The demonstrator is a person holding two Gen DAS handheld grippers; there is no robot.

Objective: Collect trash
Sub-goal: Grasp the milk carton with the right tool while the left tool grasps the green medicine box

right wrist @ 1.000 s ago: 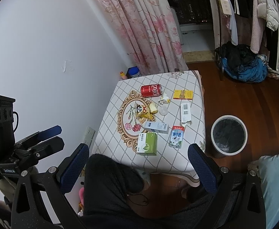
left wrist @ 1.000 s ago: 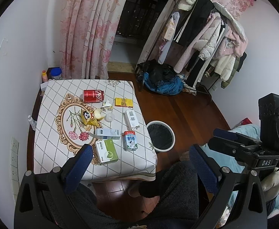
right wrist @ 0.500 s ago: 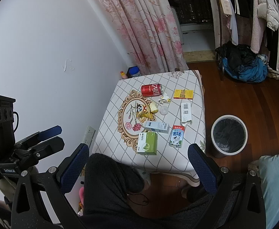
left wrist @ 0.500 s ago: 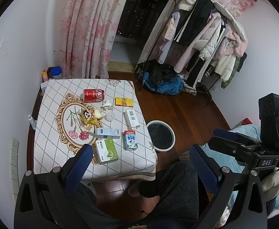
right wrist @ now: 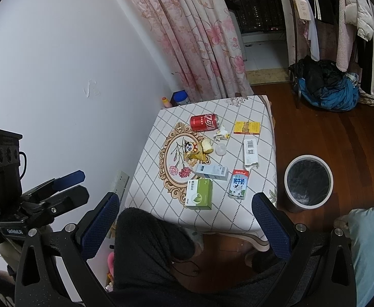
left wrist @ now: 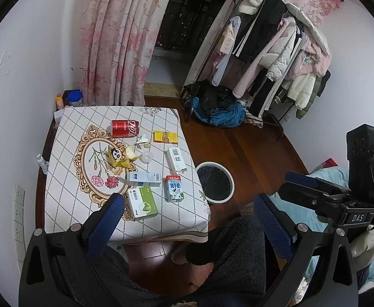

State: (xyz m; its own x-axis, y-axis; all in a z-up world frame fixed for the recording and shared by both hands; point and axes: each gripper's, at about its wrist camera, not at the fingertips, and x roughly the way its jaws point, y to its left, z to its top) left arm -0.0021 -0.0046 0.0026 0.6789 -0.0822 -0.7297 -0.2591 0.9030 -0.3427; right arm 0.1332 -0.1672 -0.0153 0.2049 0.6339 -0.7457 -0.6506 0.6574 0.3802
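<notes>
1. Nothing on the table (left wrist: 66, 212) has shifted since a second ago; both views have barely drifted.
2. Left gripper (left wrist: 187, 220) hangs high above the table's near edge, fingers spread wide, empty.
3. Right gripper (right wrist: 187, 220) likewise raised over the person's lap, fingers apart, holding nothing.
4. Trash lies on the checked cloth: red can (left wrist: 124, 128) on its side at the far end, yellow box (left wrist: 165, 137) right of it, crumpled wrappers (left wrist: 120, 157) mid-table.
5. Nearer: green box (left wrist: 142, 203), milk carton (left wrist: 174, 188) beside it, white box (left wrist: 144, 178) just behind, long white carton (left wrist: 176, 158) by the right edge.
6. Bin (right wrist: 308, 182) stands on the wood floor right of the table, black liner, open.
</notes>
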